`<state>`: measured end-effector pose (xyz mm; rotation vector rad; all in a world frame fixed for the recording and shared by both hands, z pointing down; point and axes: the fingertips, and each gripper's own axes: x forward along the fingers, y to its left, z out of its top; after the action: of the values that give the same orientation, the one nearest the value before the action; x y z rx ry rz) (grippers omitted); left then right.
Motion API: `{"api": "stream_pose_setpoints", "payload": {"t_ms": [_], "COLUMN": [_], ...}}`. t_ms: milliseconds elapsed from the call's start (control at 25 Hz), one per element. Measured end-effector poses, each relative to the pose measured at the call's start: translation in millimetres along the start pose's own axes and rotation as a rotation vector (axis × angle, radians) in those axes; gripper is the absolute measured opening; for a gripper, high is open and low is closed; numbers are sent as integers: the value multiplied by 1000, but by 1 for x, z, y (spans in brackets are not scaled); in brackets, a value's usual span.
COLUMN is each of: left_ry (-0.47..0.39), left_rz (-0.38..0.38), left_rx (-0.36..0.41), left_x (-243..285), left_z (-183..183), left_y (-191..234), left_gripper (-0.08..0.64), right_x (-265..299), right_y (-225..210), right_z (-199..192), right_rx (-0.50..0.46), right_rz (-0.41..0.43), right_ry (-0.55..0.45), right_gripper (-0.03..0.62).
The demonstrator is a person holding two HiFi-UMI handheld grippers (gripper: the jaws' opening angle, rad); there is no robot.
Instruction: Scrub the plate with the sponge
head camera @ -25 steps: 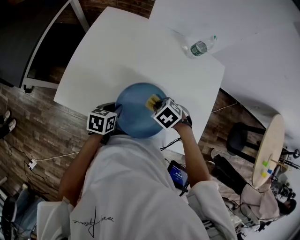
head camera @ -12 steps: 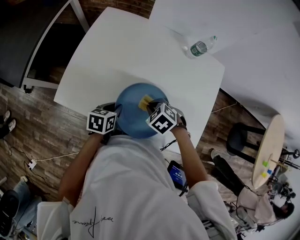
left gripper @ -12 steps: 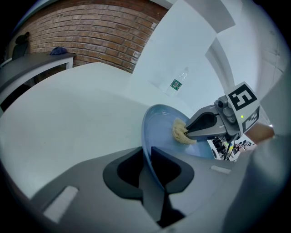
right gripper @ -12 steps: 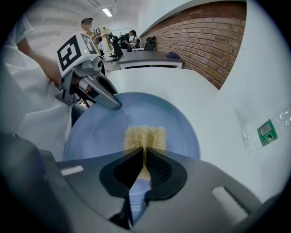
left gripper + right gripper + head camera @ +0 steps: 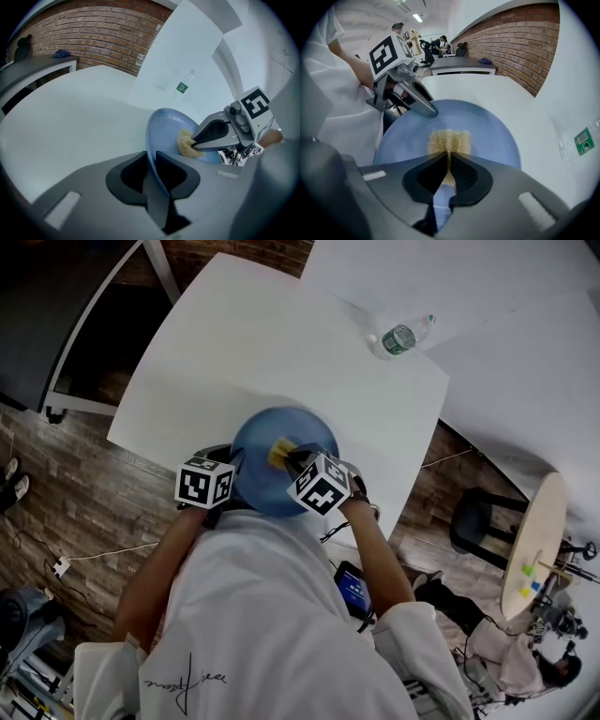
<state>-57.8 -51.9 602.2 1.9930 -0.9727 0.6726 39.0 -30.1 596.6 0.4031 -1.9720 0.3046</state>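
A round blue plate (image 5: 267, 486) rests near the front edge of the white table (image 5: 244, 343). My left gripper (image 5: 152, 161) is shut on the plate's near left rim (image 5: 159, 136) and tilts it up on edge. My right gripper (image 5: 449, 161) is shut on a yellow sponge (image 5: 449, 140), which presses on the plate's inner face (image 5: 492, 126). In the head view the sponge (image 5: 279, 450) sits near the plate's middle, just ahead of the right gripper (image 5: 292, 459). The left gripper (image 5: 225, 471) holds the plate's left edge.
A clear water bottle with a green label (image 5: 403, 334) lies at the table's far right; it also shows in the left gripper view (image 5: 183, 85). A phone (image 5: 356, 589) shows by the person's hip. A stool (image 5: 478, 517) and a round wooden table (image 5: 534, 540) stand to the right.
My right gripper has carried the sponge leftward across the plate, from its right part to its middle. The left gripper and the plate have stayed put.
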Motion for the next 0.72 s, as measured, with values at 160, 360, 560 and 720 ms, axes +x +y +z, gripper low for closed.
{"api": "stream_pose_setpoints", "payload": {"t_ms": [160, 360, 560, 720], "left_ry": [-6, -18, -40, -65], "left_rz": [5, -41, -52, -27], "left_rx": [2, -50, -52, -26], "left_x": [-1, -6, -19, -31], "left_z": [0, -2, 2, 12], "left_y": [0, 0, -1, -3], "left_gripper": [74, 78, 92, 94], "right_x": [-1, -4, -8, -15], "right_y": [2, 1, 1, 1], "right_z": [0, 1, 1, 3], "right_rx": [-3, 41, 61, 100], "right_rz": [2, 12, 16, 29], "right_ry": [-9, -41, -63, -104], "right_gripper": [31, 31, 29, 29]}}
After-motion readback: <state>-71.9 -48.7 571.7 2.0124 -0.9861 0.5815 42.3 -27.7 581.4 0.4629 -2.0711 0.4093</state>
